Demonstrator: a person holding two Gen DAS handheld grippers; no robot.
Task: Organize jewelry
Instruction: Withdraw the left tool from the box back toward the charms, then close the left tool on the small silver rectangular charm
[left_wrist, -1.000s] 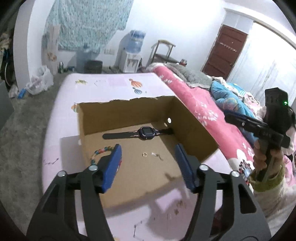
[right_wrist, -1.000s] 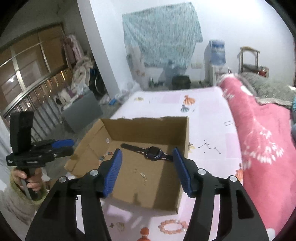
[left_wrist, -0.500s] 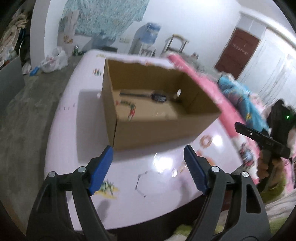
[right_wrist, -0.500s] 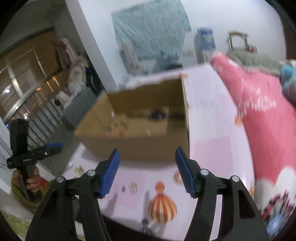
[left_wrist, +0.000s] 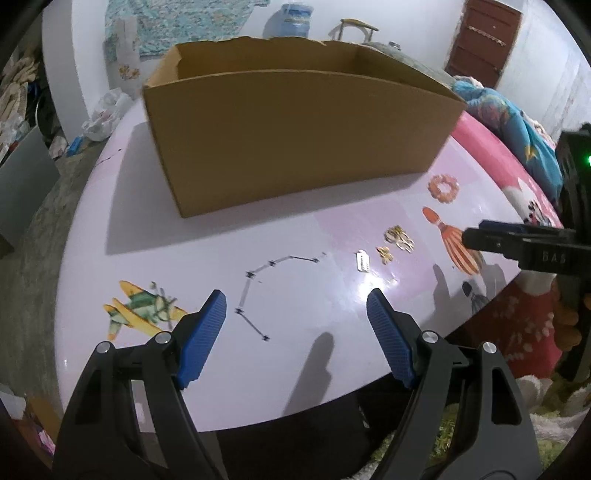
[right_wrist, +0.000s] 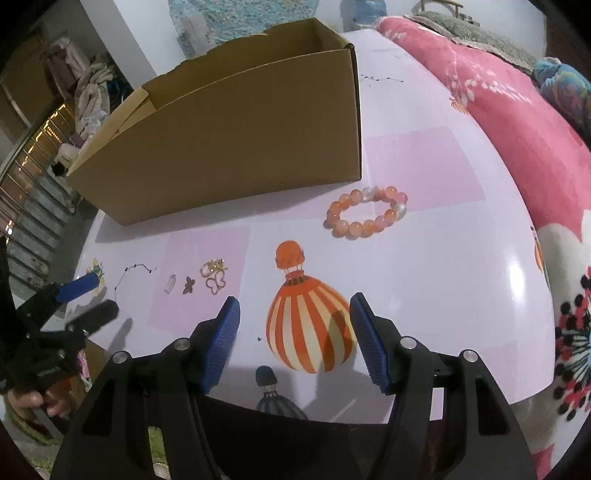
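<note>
An open cardboard box (left_wrist: 295, 129) stands on the glossy pink-white table; its inside is hidden from both views. In front of it lie an orange bead bracelet (right_wrist: 367, 212), gold rings (right_wrist: 214, 275), a small butterfly charm (right_wrist: 189, 285) and a silver piece (right_wrist: 170, 284). My left gripper (left_wrist: 297, 314) hovers open and empty over the table's near edge, left of the rings (left_wrist: 399, 236). My right gripper (right_wrist: 293, 317) is open and empty above a printed balloon, with the bracelet just beyond it.
The table (right_wrist: 443, 258) carries printed pictures of balloons and a plane. A bed with a pink blanket (right_wrist: 498, 110) runs along its right side. Clothes and a railing stand at the far left; a brown door (left_wrist: 480, 40) is at the back.
Both grippers have dropped and pulled back from above the box to the table's near edge. The watch and other pieces inside the box are out of sight. The left jaws stand wider.
</note>
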